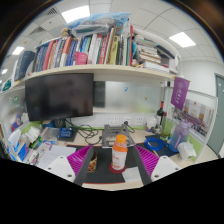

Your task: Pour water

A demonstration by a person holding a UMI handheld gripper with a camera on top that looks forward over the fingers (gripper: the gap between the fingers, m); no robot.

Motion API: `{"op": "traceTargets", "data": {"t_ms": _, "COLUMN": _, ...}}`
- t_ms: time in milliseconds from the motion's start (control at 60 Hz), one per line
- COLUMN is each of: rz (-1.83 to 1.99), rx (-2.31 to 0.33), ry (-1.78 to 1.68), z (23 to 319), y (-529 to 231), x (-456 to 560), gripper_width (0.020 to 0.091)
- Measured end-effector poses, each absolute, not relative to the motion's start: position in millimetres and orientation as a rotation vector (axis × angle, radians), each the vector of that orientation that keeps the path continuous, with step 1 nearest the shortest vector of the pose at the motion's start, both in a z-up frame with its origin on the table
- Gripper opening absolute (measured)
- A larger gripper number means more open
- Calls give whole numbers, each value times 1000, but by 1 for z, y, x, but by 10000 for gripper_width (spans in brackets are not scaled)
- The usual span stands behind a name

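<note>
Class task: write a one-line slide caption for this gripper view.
Open gripper approaches an orange-capped bottle standing between its pink pads on a cluttered desk, below a monitor and bookshelf.

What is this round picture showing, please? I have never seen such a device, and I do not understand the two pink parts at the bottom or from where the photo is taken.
There is one picture only. It comes from a wide-angle camera fixed on a hand-held gripper, a two-finger tool that a person carries; no robot arm is involved. The camera looks forward along the fingers, so the two pink parts are the pads on the fingers' inner faces.

The fingers are open and hold nothing. Between them, standing on the table, is a bottle with an orange label. It looks upright, with a gap at each side.

Beyond it is a cluttered desk with a dark monitor, and above that a shelf of books. The task is to pour water, so the bottle is probably the thing to grasp.
</note>
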State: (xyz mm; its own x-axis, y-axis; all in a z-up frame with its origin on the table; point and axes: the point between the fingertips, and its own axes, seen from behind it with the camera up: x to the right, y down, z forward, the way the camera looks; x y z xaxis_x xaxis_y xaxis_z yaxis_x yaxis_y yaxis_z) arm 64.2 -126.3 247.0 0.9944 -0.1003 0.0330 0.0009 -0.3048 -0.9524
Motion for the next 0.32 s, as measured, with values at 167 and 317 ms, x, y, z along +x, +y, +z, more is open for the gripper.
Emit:
{"op": "traceTargets", "data": {"t_ms": 167, "rz": -74, "rx": -1887, "ry": 87, "z": 250, "y": -134, "x": 59, "gripper_width": 815}}
{"op": "traceTargets", "data": {"t_ms": 317, "rz": -77, "rx": -1907, "ry": 83, "z": 244, "y": -136, "x": 64, "gripper_width": 817}}
